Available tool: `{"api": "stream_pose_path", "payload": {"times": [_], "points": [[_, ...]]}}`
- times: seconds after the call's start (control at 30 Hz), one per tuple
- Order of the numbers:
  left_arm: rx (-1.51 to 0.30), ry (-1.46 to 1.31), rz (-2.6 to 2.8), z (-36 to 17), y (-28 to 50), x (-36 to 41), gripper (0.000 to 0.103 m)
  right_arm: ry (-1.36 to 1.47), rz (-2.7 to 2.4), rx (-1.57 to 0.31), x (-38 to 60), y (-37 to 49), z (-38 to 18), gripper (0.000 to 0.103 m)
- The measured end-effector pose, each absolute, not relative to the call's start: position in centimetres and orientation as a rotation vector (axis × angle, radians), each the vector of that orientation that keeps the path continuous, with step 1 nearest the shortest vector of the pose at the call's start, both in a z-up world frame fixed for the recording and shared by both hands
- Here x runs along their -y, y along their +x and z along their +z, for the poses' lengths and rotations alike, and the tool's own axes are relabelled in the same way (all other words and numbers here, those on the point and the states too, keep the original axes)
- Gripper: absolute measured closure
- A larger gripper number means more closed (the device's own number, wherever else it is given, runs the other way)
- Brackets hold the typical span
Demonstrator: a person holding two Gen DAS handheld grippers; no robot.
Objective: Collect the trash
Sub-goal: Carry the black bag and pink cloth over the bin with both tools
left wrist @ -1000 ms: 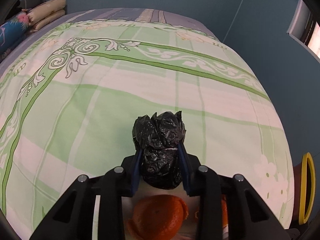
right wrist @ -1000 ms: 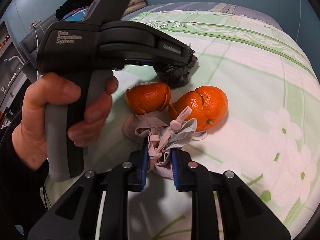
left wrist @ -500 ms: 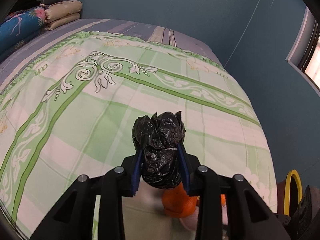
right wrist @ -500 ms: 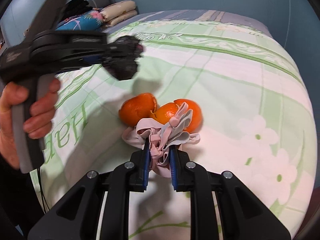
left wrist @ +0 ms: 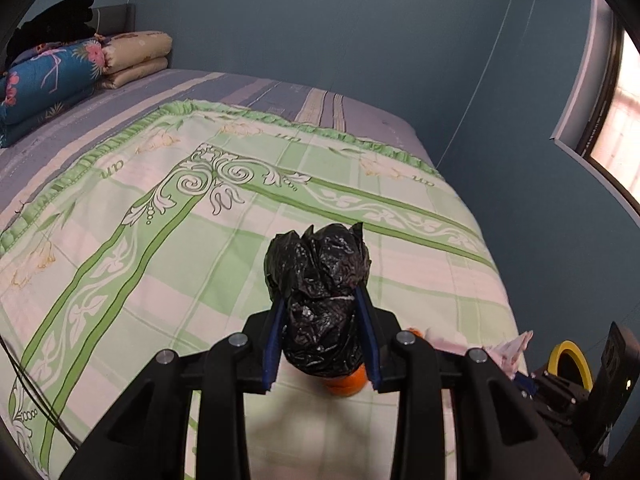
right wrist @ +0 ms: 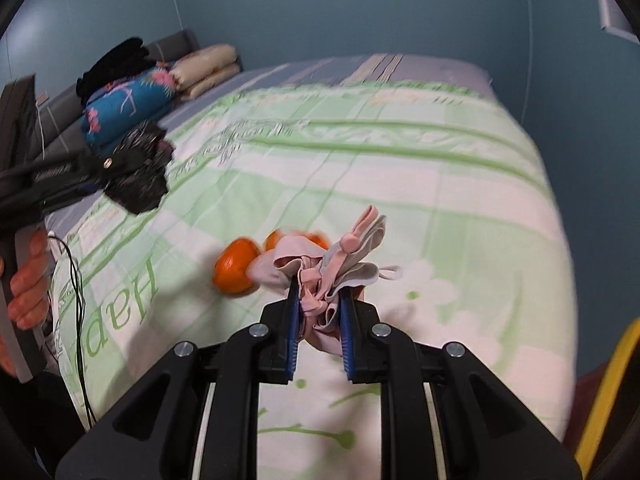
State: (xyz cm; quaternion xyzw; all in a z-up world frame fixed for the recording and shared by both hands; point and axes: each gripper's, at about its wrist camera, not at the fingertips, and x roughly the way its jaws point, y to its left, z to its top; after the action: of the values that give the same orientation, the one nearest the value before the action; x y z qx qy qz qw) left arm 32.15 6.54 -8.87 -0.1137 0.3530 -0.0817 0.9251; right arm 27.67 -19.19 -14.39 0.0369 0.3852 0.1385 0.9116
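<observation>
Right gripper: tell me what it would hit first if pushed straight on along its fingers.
Probably the green patterned bedspread just beyond the orange peels. The right gripper, shut on a crumpled pink face mask, points down at it; depth is unclear.

Left tool [left wrist: 322,322] lifted black bag [left wrist: 318,280] higher, right tool [right wrist: 320,312] raised pink mask [right wrist: 340,264] off bed.

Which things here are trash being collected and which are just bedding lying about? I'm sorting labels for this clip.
Trash job:
- crumpled black plastic bag, clamped in left gripper
- crumpled pink face mask, clamped in right gripper
- orange peels on the bedspread

Lying about:
- folded blue floral quilt
- folded beige blanket
</observation>
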Motion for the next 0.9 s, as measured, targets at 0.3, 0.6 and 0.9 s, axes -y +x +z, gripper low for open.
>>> {"api": "stream_pose_path", "payload": {"times": [0.3, 0.6, 0.9], "points": [[-0.636, -0.217, -0.202, -4.6, 27.9, -4.2, 0.072, 0.124, 0.219, -0.673, 24.8, 23.8, -8.8, 0.087], [-0.585, -0.167, -0.265, -1.6, 23.6, 0.5, 0.072, 0.128, 0.193, -0.572, 28.6, 18.9, -4.5, 0.087], [-0.559, -0.093, -0.389, 0.0, 20.0, 7.0, 0.072, 0.134, 0.129, -0.467, 33.3, 13.4, -1.2, 0.087]]}}
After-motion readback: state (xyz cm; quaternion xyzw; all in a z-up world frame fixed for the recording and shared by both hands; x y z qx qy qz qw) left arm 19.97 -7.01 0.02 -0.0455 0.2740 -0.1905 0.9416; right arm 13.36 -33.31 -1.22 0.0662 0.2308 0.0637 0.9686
